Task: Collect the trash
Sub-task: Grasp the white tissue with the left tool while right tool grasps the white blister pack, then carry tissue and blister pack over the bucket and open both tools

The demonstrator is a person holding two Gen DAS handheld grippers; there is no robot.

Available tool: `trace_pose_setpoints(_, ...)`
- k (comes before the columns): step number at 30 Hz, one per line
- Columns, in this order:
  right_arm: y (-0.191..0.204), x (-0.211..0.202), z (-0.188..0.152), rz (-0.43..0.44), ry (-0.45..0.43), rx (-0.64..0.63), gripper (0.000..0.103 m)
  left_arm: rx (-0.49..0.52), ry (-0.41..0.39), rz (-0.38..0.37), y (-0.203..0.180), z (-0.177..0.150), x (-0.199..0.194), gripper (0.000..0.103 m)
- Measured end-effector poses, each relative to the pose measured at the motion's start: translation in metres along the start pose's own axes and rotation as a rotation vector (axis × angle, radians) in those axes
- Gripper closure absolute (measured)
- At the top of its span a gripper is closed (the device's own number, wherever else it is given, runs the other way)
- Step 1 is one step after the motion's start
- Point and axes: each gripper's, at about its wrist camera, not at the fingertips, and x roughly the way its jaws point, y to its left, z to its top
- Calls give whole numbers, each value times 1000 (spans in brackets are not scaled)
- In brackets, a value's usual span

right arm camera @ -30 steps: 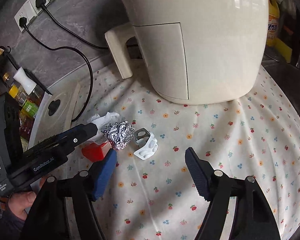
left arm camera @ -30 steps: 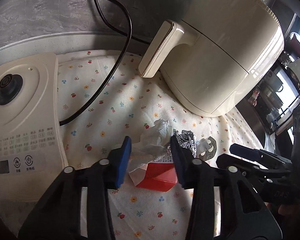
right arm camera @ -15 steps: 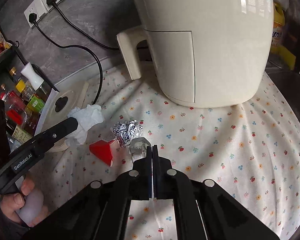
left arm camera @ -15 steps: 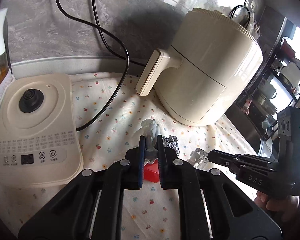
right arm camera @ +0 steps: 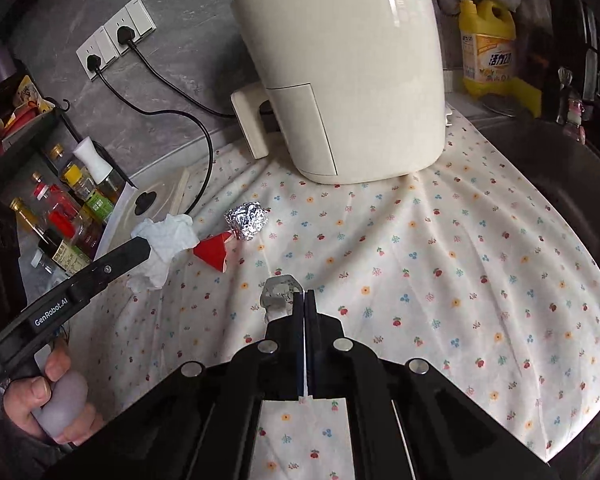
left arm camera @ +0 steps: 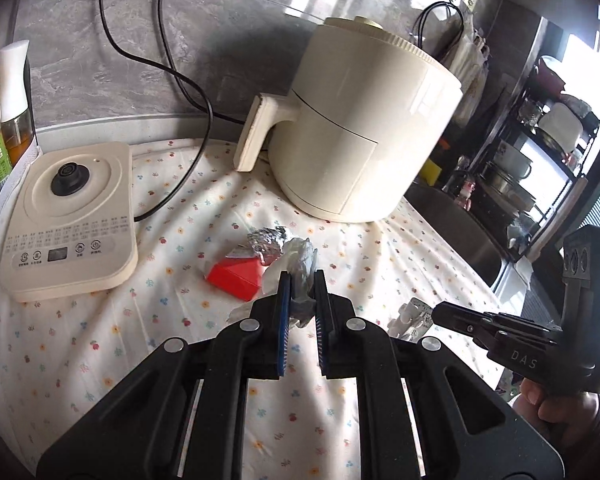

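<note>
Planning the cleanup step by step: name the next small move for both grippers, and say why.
Probably carry both loads off to a bin, which is not in view. The left gripper is shut on the crumpled tissue, the right gripper on the clear plastic scrap; the foil ball and red wrapper remain on the cloth.

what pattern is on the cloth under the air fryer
Cream cloth with small multicoloured flowers; clearest in the right wrist view.

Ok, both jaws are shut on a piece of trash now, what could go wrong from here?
1. The crumpled tissue hangs loosely from the left gripper; a trailing part could tear or slip free.
2. The right gripper pinches only an edge of the small clear plastic piece, so it may drop.
3. The foil ball and red paper remain on the floral cloth and may be forgotten.
</note>
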Motion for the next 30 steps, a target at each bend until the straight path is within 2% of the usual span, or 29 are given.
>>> trace_pose_setpoints(11,-71,-77,-52,-62,-29,96,102,102,46,-79,-103,-38,-3,91)
trace_pose_setpoints(21,-154,-161,-125,-160,-41,217,101,174,131,-182,-207,-94,3,91)
trace_pose_setpoints(30,-211,-206,-188,-214,-21,309,101,238,203,-247,-277,-148,8,91)
